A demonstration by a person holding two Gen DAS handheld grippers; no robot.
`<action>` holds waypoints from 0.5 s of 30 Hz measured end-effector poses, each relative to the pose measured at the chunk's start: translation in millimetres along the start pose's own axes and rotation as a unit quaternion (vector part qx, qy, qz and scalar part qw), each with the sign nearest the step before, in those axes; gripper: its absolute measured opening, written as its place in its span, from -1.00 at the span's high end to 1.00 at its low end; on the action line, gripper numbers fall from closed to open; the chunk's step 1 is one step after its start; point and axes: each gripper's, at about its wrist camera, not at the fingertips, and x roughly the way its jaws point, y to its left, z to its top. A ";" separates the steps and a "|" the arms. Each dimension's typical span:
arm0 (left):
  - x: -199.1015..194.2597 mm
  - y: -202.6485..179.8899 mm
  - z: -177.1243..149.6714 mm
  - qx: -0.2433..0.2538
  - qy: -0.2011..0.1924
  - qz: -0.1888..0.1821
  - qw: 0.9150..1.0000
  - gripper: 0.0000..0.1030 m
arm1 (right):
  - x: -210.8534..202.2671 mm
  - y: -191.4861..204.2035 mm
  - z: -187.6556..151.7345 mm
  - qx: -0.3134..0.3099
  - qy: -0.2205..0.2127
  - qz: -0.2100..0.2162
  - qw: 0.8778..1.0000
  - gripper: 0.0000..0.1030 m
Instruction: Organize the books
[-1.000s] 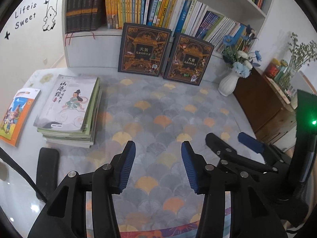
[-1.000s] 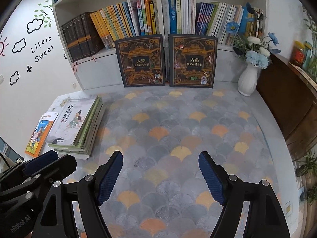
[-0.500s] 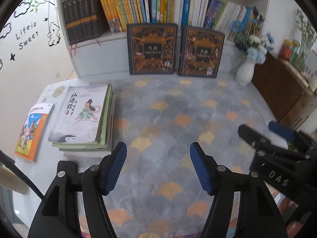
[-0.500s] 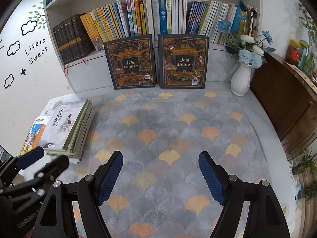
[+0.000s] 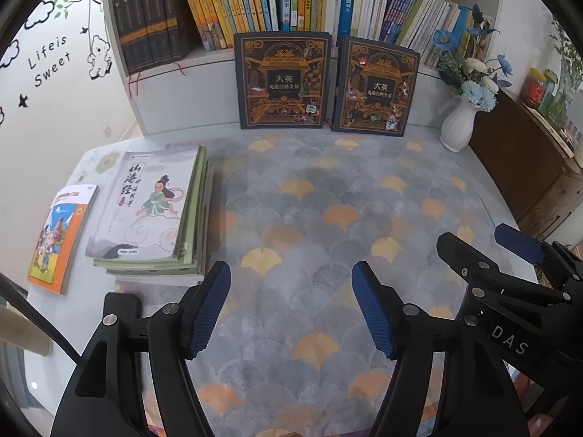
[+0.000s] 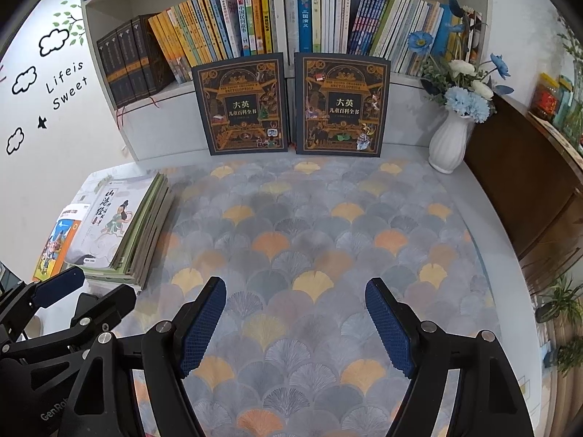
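Observation:
A stack of thin books (image 5: 145, 207) with a white illustrated cover on top lies at the left of the patterned tablecloth (image 5: 328, 189). An orange book (image 5: 62, 233) lies flat to its left. Two dark encyclopedias (image 5: 282, 80) (image 5: 375, 87) lean upright against the bookshelf (image 5: 233, 11). My left gripper (image 5: 290, 269) hovers over the cloth just right of the stack, its jaws opening with nothing between them. My right gripper (image 6: 295, 284) stands open and empty over the middle of the cloth. The stack (image 6: 116, 225) and the left gripper (image 6: 98, 286) show at the left of the right wrist view.
A white vase of blue and white flowers (image 5: 457, 127) stands at the back right. A dark wooden cabinet (image 5: 528, 167) borders the table's right side. A flat black object (image 5: 122, 306) lies in front of the stack. The shelf is packed with upright books.
My left gripper's jaws have spread wider and it has swung and sunk a little, bringing the stack closer at the left. The right gripper has held still.

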 end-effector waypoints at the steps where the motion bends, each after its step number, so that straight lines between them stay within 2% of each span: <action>1: 0.8 0.1 0.4 0.000 0.001 -0.001 1.000 -0.33 | 1.5 0.0 0.4 0.000 0.002 0.002 1.000 -0.49; 15: 7.5 -3.2 -1.2 0.005 0.007 0.015 1.000 -0.33 | 8.5 0.7 -0.9 -0.004 0.011 -0.008 1.000 -0.49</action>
